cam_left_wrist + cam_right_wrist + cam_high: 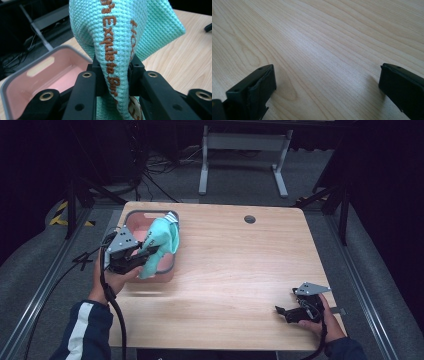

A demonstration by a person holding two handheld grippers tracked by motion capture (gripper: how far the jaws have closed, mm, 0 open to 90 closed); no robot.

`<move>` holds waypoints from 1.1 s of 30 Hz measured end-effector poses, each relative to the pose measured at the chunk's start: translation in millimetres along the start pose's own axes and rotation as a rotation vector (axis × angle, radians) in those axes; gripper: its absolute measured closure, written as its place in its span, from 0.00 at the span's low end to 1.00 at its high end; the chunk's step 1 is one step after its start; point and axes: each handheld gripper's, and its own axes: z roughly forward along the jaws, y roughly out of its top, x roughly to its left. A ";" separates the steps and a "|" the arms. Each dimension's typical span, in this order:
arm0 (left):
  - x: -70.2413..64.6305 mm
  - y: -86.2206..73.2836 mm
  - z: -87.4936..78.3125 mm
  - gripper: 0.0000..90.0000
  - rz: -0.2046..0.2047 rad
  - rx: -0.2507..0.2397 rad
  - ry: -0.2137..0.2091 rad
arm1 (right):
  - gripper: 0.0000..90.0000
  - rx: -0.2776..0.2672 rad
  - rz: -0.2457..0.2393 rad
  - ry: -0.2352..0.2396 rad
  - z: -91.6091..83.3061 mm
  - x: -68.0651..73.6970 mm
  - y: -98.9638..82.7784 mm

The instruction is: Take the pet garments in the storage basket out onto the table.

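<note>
Here the left gripper (113, 75) has its black jaws pinched tight on a fold of the mint-green waffle-weave cloth with orange embroidered lettering (120, 32), which bunches up above the jaws and hangs loose on either side. Just beside and below it sits the pink plastic bin with a grey rim (27, 82); in the high view the cloth (162, 242) drapes over the bin's (167, 270) right part, raised off its floor. Well apart, near the front right corner of the pale wooden table (240, 270), the right gripper (286, 312) rests low with its jaws spread wide and nothing between them.

The risk I see is in the shallow grip: only a narrow fold is caught, so the cloth's weight could pull it free. A trailing edge could also snag the rim and tip or drag the light bin.
</note>
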 end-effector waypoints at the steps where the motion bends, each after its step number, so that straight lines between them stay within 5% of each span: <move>1: -3.7 5.7 3.2 0.82 0.011 -0.008 -0.021 | 0.01 0.000 0.000 0.000 0.0 0.0 0.0; 11: -34.0 41.4 31.8 0.82 0.084 0.005 -0.081 | 0.01 0.000 0.000 0.000 0.0 -0.1 0.0; 19: -64.5 62.0 81.2 0.82 0.144 0.071 -0.162 | 0.01 0.000 -0.001 0.000 0.0 -0.1 0.0; 21: -69.0 62.5 89.7 0.82 0.144 0.083 -0.176 | 0.01 0.000 -0.001 0.000 0.0 -0.1 0.0; 29: -102.0 52.5 170.0 0.82 0.139 0.225 -0.248 | 0.01 -0.001 -0.002 0.000 0.0 -0.2 0.0; 33: -112.1 40.5 200.2 0.82 0.159 0.312 -0.239 | 0.01 0.000 0.000 0.000 0.0 -0.1 0.0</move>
